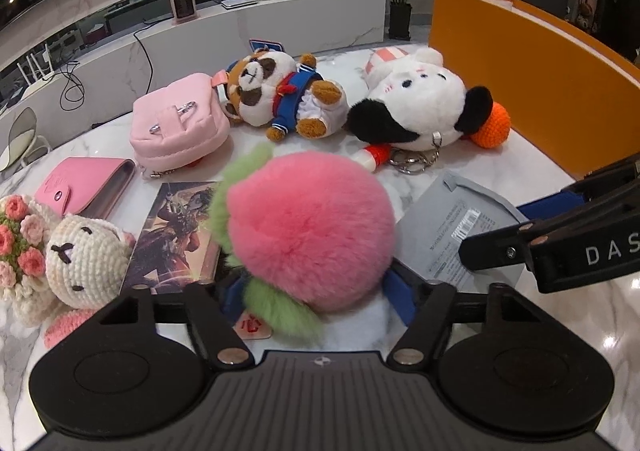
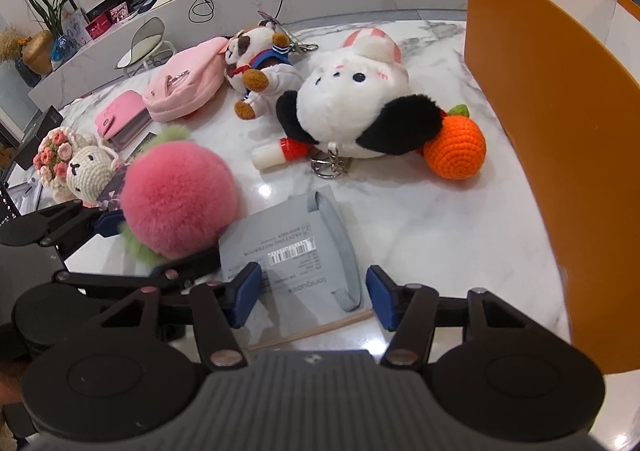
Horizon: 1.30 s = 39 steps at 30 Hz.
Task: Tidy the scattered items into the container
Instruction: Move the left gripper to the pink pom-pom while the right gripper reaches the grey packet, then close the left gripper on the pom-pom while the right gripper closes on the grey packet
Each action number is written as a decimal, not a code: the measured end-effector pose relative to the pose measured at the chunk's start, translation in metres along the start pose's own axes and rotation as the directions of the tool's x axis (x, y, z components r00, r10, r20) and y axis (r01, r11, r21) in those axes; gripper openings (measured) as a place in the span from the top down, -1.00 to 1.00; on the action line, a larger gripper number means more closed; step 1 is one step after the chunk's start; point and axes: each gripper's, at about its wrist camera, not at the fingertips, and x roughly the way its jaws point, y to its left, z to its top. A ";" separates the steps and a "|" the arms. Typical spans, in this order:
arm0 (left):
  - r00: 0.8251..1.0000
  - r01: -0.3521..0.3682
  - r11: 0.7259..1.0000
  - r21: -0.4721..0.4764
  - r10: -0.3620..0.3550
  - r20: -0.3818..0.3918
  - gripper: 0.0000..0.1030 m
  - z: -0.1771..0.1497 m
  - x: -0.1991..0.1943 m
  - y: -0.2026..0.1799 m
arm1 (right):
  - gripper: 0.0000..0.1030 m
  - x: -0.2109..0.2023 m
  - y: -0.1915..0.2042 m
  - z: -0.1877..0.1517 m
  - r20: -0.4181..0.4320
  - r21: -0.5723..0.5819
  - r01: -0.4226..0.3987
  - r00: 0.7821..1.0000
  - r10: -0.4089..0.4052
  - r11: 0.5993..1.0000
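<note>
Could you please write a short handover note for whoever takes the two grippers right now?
Left gripper: shut on the pink peach plush, near the table's front.
Right gripper: open, jaws either side of the grey notebook, which lies flat on the marble table; not gripped yet.
Orange container: stands at the right edge; its inside is not visible.
Still on the table: panda plush, crochet orange, raccoon plush, pink pouch, pink wallet, crochet bunny, picture card.
Done: nothing seen stored. Left: everything.
</note>
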 end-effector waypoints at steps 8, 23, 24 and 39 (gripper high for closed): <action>0.999 0.038 0.999 -0.026 -0.037 0.017 0.30 0.000 -0.004 0.006 | 0.10 -0.002 -0.003 -0.001 -0.004 0.012 -0.013 1.000 0.013 1.000; 0.996 0.088 0.994 -0.069 -0.086 0.023 0.91 -0.003 -0.010 0.015 | 0.87 -0.021 -0.006 0.004 0.041 0.041 -0.067 0.997 0.065 0.997; 0.996 0.091 0.993 -0.071 -0.090 0.025 0.93 -0.003 -0.011 0.015 | 0.88 -0.022 -0.006 0.004 0.044 0.041 -0.070 0.997 0.068 0.997; 0.993 0.094 0.993 -0.070 -0.088 0.080 0.98 0.001 -0.036 0.016 | 0.96 -0.045 -0.008 0.008 0.106 0.042 -0.104 0.989 0.099 0.994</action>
